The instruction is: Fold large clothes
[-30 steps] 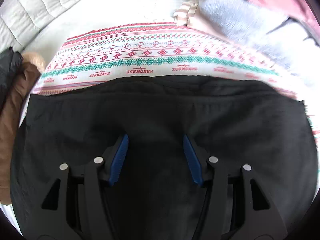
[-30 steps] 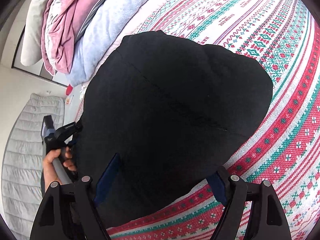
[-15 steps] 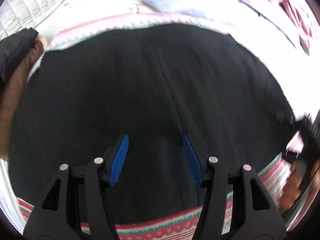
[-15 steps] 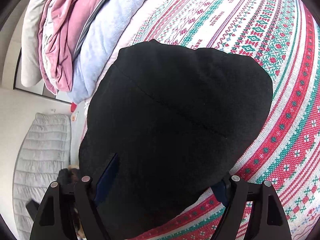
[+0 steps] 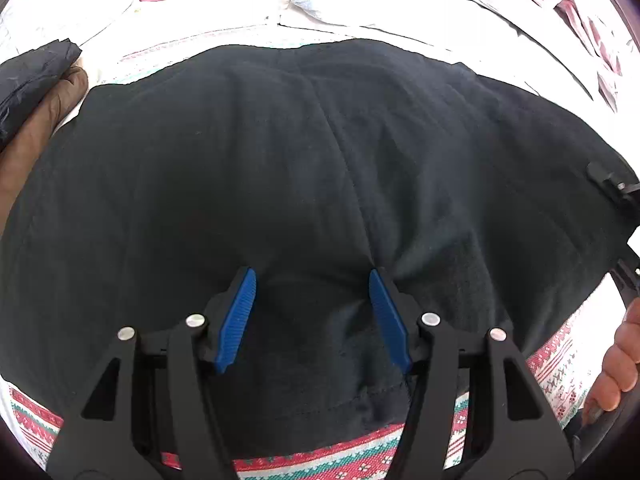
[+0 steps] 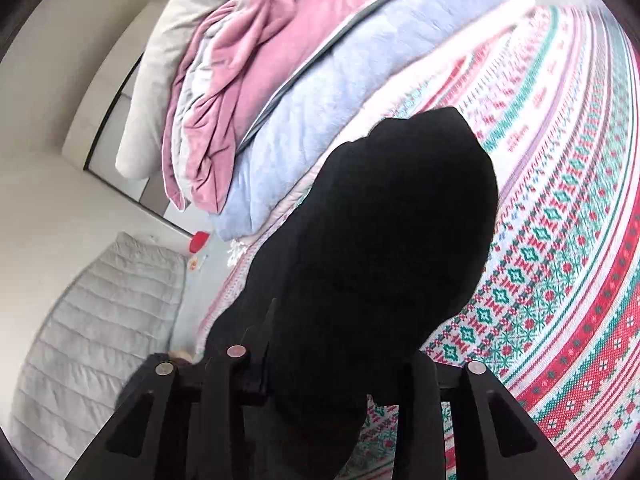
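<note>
A large black garment point(image 5: 304, 184) lies folded on a bed covered with a red, green and white patterned blanket point(image 5: 360, 460). My left gripper point(image 5: 312, 316) hovers low over the garment's near part, jaws wide open, blue pads point(image 5: 240, 316) showing, nothing between them. In the right wrist view the black garment point(image 6: 380, 240) rises up between my right gripper's fingers point(image 6: 256, 344). The right gripper point(image 6: 332, 360) has closed in on the cloth; the pads are hidden by fabric. The right gripper also shows at the right edge of the left wrist view point(image 5: 618, 196).
A pile of pink, lilac and white bedding point(image 6: 280, 80) lies at the far side of the patterned blanket point(image 6: 560, 240). A grey quilted mat point(image 6: 92, 340) lies on the floor beside the bed. A small red object point(image 6: 199, 240) sits on the floor.
My right gripper has narrowed from wide open onto the garment's edge and lifted it. My left gripper has swung over the garment and stays open.
</note>
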The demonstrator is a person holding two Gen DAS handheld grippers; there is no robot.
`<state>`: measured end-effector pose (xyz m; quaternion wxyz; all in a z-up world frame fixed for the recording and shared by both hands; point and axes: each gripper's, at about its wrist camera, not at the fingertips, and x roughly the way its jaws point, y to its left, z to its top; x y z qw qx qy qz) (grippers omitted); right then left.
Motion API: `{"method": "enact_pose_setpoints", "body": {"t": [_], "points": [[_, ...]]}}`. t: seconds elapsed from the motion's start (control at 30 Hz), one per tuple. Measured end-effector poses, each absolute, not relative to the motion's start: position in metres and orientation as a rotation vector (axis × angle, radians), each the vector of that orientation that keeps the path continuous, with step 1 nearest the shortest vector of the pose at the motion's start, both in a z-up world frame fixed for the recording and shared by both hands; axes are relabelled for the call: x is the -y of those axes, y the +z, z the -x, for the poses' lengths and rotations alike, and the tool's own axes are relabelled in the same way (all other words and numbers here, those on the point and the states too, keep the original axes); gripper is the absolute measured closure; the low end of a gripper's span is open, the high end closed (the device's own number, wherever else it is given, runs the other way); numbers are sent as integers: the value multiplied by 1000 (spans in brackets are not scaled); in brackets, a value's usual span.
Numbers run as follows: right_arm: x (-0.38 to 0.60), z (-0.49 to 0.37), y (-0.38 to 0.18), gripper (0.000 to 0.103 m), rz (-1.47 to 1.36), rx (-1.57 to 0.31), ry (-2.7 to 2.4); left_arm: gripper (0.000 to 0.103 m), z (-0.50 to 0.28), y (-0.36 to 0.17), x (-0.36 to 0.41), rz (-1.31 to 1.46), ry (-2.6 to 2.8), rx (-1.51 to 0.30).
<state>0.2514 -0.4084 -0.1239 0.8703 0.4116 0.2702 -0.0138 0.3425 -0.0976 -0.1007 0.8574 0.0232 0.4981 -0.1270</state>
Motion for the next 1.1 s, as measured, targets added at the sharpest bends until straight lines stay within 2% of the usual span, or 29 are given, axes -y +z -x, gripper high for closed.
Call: {"method": "enact_pose_setpoints", "body": {"t": [0.23,0.53,0.73,0.87,1.0,1.1], "points": [[416,-251,-124,79,-882,-585,-76,42,-331,-68,42,20,-259,-1044],[389,-254,-100,80,-723,-552,-117,42,-312,-63,-131,260,-29,-1082],[294,-249,-28,82,-230,-380,-78,42,-288,-29,-222,411,24,-967],[156,-213,0,83,223,-181,70,42,-280,-21,-263,506,66,-916],[26,-184,-44,83,583,-134,226,42,-280,-27,-276,527,66,-933],[-48,-182,-119,82,811,-254,345,42,-280,-30,-282,539,69,-937]]}}
